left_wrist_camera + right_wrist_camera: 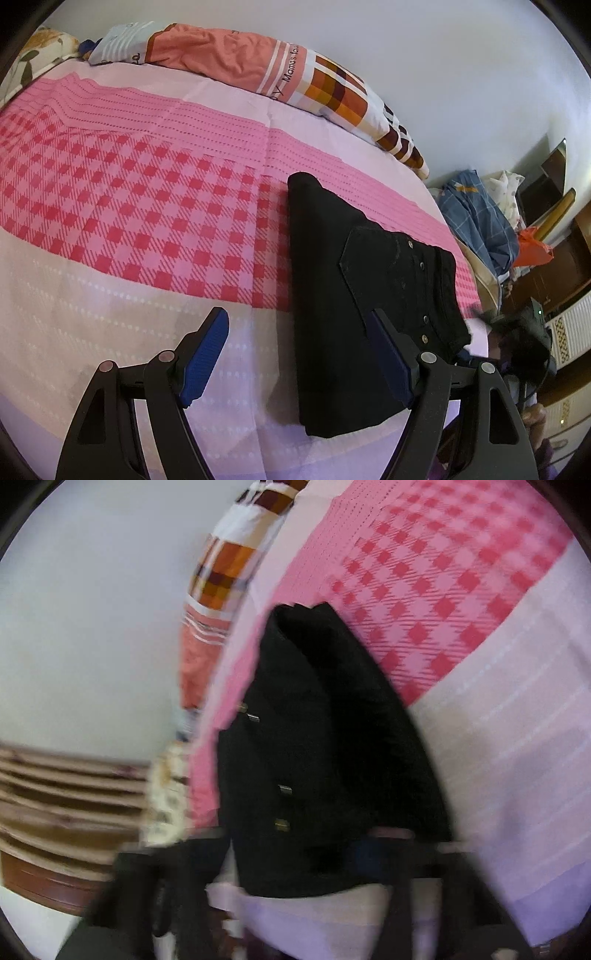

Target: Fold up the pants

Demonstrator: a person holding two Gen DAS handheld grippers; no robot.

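Left wrist view, far left to right. Upper left corner: edge of a floral pillow [35, 55]. Filling left and centre: a bed [110, 206] under a pink sheet, checked in red across the middle, pale lilac toward the bottom. Along the top, running from upper left to centre right: a rumpled quilt [229, 59], orange with brown-and-white squares. Bottom centre: left gripper [299, 356] aimed forward and slightly down over the pale sheet, blue pads [205, 356] spread wide apart, holding nothing. Left finger over bare sheet; right finger overlapping the near part of the pants [332, 295] in the picture, contact not clear. Right of centre: black pants folded into a long rectangle, flat on the bed near its right edge, back pocket and metal rivets facing up. Far right: a heap of blue and white laundry [476, 221], an orange bag [532, 247], dark wood furniture [546, 184], all off the bed.

Right wrist view, heavily motion-blurred. Left: white wall above brown wooden slats [55, 794]. Upper centre: the quilt, tilted. Centre: the pants, dark mass with rivets showing, lying on the sheet. Right: checked and pale sheet. Bottom: right gripper [295, 864] only a dark smear, low and close to the near end of the pants; impossible to tell whether spread, closed or holding cloth.
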